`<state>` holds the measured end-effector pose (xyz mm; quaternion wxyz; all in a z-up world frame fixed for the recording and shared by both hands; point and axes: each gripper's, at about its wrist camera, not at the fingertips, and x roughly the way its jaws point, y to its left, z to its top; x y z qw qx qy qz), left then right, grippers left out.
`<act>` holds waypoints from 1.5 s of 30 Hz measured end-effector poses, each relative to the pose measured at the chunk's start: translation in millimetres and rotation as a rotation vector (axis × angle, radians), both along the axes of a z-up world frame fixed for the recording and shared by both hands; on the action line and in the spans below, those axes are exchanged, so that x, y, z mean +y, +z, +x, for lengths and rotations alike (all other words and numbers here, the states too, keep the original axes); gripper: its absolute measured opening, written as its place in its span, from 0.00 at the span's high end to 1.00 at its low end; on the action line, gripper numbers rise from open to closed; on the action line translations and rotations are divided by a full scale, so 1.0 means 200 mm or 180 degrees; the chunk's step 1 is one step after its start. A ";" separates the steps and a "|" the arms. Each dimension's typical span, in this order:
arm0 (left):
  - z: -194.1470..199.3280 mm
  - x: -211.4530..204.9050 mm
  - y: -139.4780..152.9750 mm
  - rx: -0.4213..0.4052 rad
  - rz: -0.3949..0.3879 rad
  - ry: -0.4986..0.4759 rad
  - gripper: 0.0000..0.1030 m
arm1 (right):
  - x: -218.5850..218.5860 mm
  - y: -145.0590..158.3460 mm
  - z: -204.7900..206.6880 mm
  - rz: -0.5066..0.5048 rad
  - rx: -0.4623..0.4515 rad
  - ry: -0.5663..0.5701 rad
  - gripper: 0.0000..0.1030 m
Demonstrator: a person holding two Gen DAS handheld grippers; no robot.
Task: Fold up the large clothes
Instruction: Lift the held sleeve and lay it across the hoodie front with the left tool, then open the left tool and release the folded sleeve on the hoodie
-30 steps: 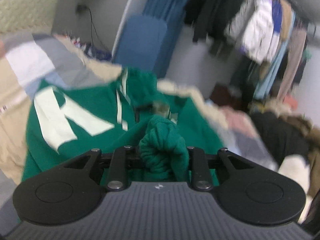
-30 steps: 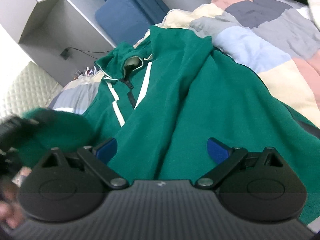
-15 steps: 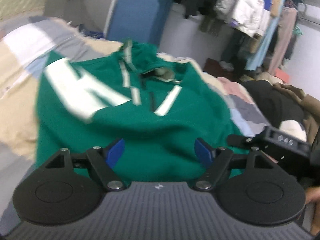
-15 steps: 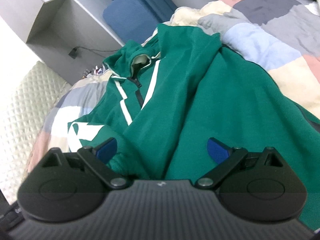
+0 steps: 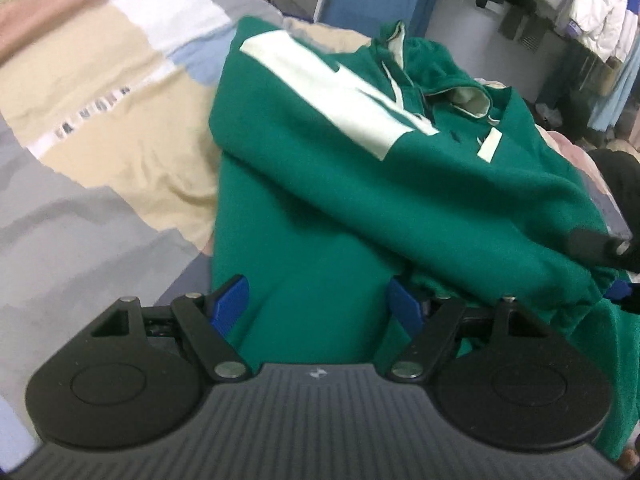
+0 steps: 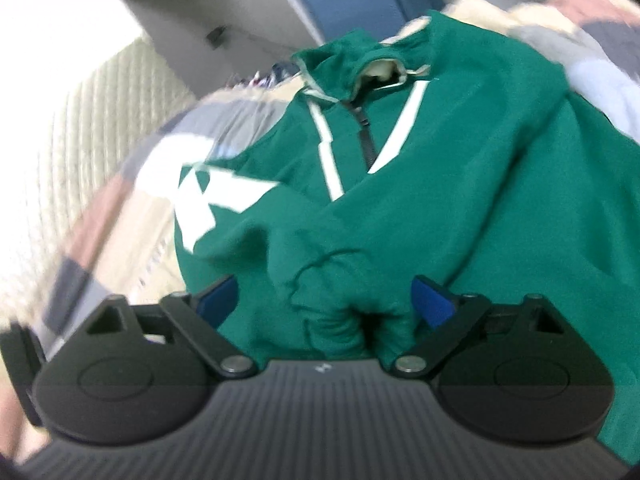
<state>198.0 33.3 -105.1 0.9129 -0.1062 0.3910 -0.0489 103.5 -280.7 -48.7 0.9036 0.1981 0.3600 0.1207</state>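
From the left wrist, the left gripper (image 5: 318, 300) is released, its blue pads apart above the green sweatshirt (image 5: 360, 168), which lies on the patchwork bed (image 5: 100, 120); one sleeve is folded across toward 4 o'clock. From the right wrist, the right gripper (image 6: 326, 300) has just been narrowing; the bunched cuff (image 6: 340, 292) is between its pads, not pressed.

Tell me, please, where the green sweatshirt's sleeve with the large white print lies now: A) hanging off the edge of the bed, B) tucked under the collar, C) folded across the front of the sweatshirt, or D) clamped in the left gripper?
C: the printed sleeve lies diagonally across the chest of the green sweatshirt, while the left gripper stands open with no pad pressing on the fabric.
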 end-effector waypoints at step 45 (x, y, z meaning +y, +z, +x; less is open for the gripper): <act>-0.01 0.00 0.16 -0.0590 -0.0376 0.0053 0.22 | -0.17 0.27 0.09 -0.0540 -0.0796 -0.0564 0.38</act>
